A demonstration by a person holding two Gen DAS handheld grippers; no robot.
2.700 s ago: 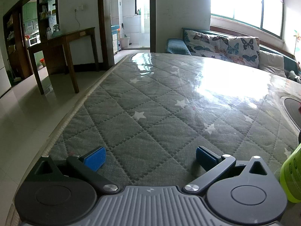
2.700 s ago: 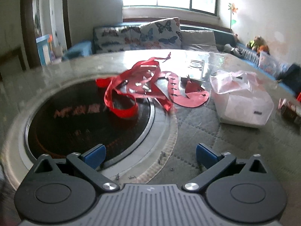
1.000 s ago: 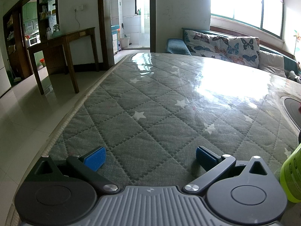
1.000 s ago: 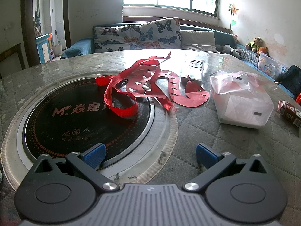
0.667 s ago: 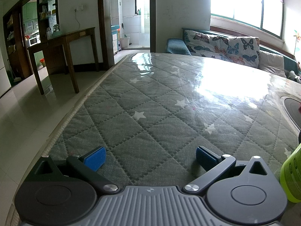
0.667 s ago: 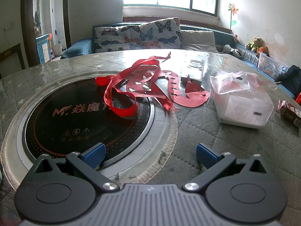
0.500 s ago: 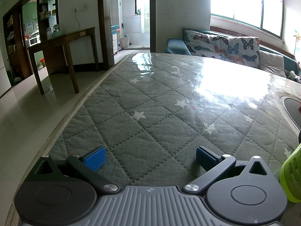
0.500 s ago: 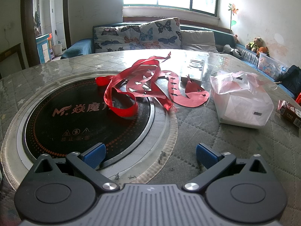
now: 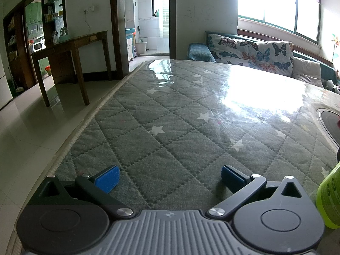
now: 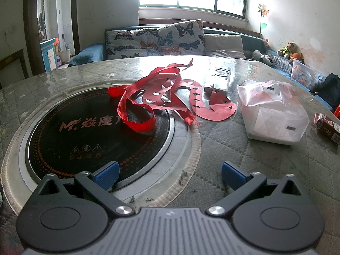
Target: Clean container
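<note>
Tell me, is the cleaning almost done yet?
Not started, it seems. Both the left gripper and the right gripper are open and hold nothing. A green bottle waits beside the left one. Red ribbon litters the cooktop. No container shows clearly.

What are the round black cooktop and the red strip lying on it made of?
Cooktop: looks like glossy black glass or ceramic, with printed markings and a metal-looking ring. Red strip: likely satin-like fabric ribbon, given its soft loops and frayed end.
</note>
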